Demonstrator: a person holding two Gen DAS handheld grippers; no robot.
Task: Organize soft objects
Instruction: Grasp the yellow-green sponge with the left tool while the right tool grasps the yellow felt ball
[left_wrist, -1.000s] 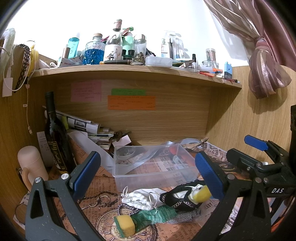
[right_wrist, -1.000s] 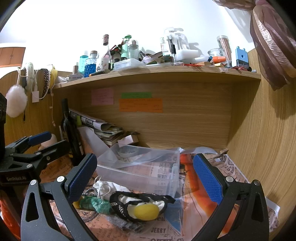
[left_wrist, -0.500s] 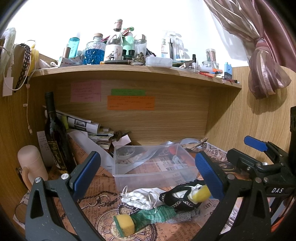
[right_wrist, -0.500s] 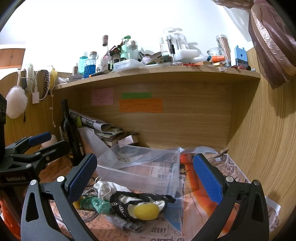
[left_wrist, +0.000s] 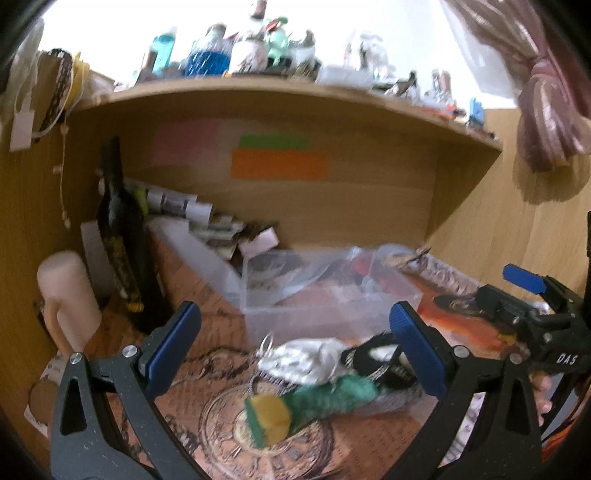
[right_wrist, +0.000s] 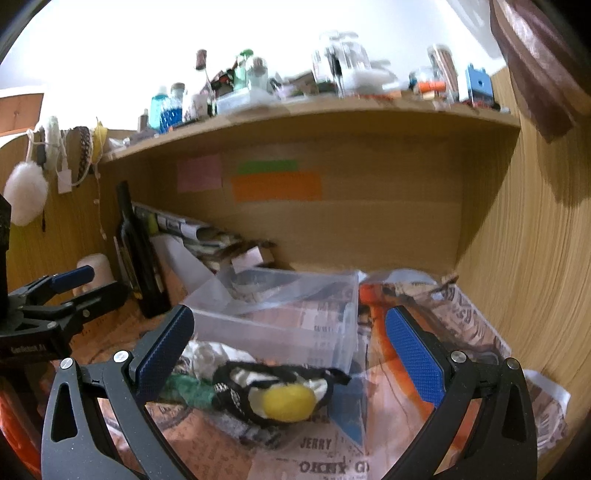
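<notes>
**Both tools open over the soft pile, nothing lifted yet**

Nearest us, the left tool (left_wrist: 291, 343) and the right tool (right_wrist: 286, 345) each stand wide, empty, hovering above the cluttered desk (left_wrist: 207, 354) and its printed paper cover. Just beyond the left tool lies the pile: a yellow-and-green sponge (left_wrist: 267, 419) in front, touching a crumpled green cloth (left_wrist: 332, 397), with a bunched white fabric pouch (left_wrist: 303, 360) behind it and a black-trimmed eye mask with a yellow bulge (right_wrist: 277, 393) to its right. Behind them all sits the clear plastic storage box (right_wrist: 288, 317), seemingly free of soft things, and farther back a dark glass bottle (left_wrist: 122, 236) stands against the wooden wall.

We judge the step to be a first pick. We should centre one tool on a single item, close on its bulk, not a loose edge, and lift clear of the box rim before lowering it inside.

Against a second ago, both views have tipped downward and blurred; the pile looms larger and the items themselves lie unmoved.
</notes>
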